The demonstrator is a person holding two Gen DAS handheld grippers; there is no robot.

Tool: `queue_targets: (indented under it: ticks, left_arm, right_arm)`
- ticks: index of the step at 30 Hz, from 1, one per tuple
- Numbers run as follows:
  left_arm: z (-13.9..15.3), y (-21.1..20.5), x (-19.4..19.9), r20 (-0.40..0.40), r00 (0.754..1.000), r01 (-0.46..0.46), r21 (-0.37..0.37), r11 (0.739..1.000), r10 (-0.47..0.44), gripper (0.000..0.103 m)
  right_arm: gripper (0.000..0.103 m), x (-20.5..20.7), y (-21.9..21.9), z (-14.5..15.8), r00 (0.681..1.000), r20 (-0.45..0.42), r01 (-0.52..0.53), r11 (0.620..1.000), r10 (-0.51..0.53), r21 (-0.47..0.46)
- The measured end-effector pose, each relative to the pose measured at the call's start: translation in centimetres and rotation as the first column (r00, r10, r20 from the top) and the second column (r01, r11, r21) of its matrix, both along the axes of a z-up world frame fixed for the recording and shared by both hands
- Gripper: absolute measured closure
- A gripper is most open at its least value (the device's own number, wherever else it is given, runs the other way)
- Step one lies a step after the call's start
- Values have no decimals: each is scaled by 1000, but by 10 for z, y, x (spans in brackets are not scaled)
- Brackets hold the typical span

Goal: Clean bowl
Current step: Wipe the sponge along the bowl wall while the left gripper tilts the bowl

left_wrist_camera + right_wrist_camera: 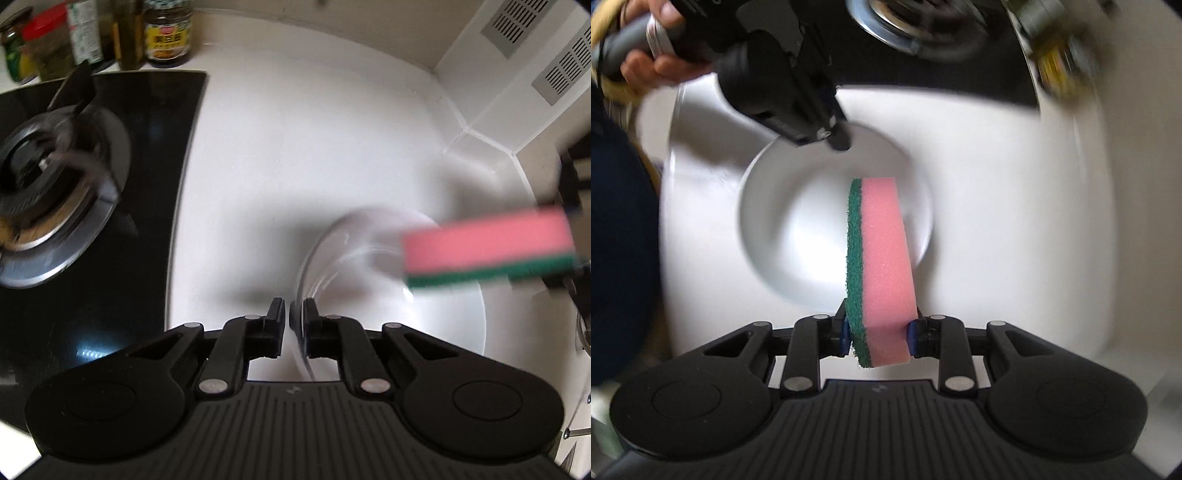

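Seemingly pinched by left gripper (294, 314), bowl (798, 236) underlies right gripper's (877, 334) sponge (882, 258)

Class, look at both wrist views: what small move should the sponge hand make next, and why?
Probably lower the sponge into the bowl. The right gripper grips it above the bowl, seemingly not touching, while the left gripper pinches the rim.

We see a white worktop (314, 140) carrying a black glass hob (155, 166), its steel burner (55, 177) well left of the clear glass bowl (351, 266). Behind the hob, jars and bottles (168, 33) line the wall. The bowl (798, 221) sits on the worktop (1015, 221).
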State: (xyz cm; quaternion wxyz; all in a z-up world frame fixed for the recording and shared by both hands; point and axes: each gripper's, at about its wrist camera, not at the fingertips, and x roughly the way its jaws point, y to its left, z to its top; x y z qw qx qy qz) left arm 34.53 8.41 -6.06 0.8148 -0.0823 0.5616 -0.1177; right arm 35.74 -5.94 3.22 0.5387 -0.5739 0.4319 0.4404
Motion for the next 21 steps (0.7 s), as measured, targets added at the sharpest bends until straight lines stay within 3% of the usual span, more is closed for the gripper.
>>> queue_targets:
  ticks: [2,5,8,21]
  left_arm:
    - [0,-3,-7,3,999,-43,23,999,43,94]
    - [-3,-11,-15,4,997,-83,65,994,83,93]
    - [-10,-15,-16,-3,996,-89,84,992,90,89]
    - [-22,-24,-12,53,999,5,127,992,-11,85]
  right_arm:
    - [79,1,20,-11,991,36,-125,992,126,-24]
    - [79,-8,45,-22,948,49,-309,948,313,-71]
    - [78,-14,57,-34,907,50,-408,902,418,-139]
    - [79,-3,50,-59,982,-4,-184,946,190,-269]
